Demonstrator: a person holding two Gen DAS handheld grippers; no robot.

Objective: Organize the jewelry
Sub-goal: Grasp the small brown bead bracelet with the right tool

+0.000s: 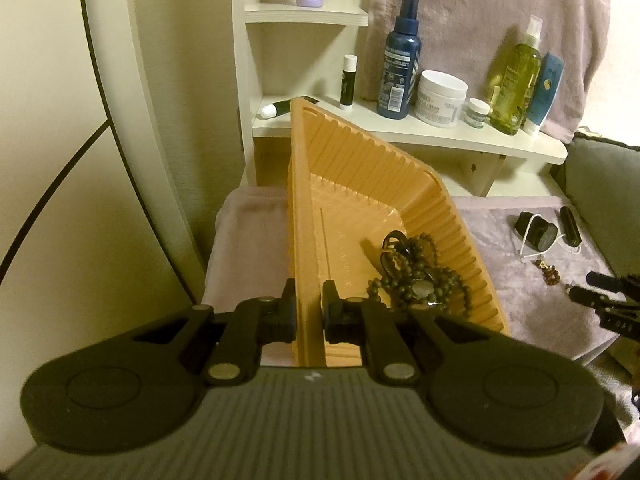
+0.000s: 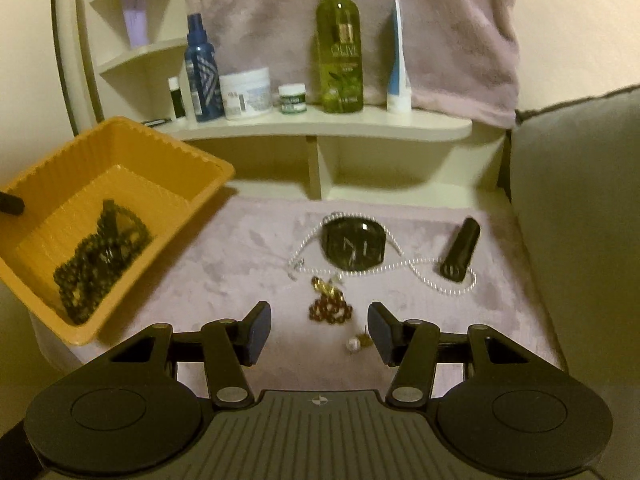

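Right gripper [image 2: 319,334] spread wide over surface [image 2: 224,264] | left gripper [image 1: 309,312] clamped on tilted tray [image 1: 316,152] rim, dark beads [image 1: 420,276] inside | risk: tilt could spill beads | loose: one amber bracelet [image 2: 330,308], one pearl earring [image 2: 354,344], one pearl necklace [image 2: 424,276] beyond.

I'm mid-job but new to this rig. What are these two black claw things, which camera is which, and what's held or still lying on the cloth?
Each claw is a hand-held two-finger gripper with a camera looking along its fingers. In the left view, the left gripper is clamped on the wall of the orange tray, holding it tilted; dark beads lie inside. In the right view, the right gripper is open and empty above the cloth. Still on the cloth: a brown bracelet, a pearl earring, a pearl necklace, a black compact and a black tube.
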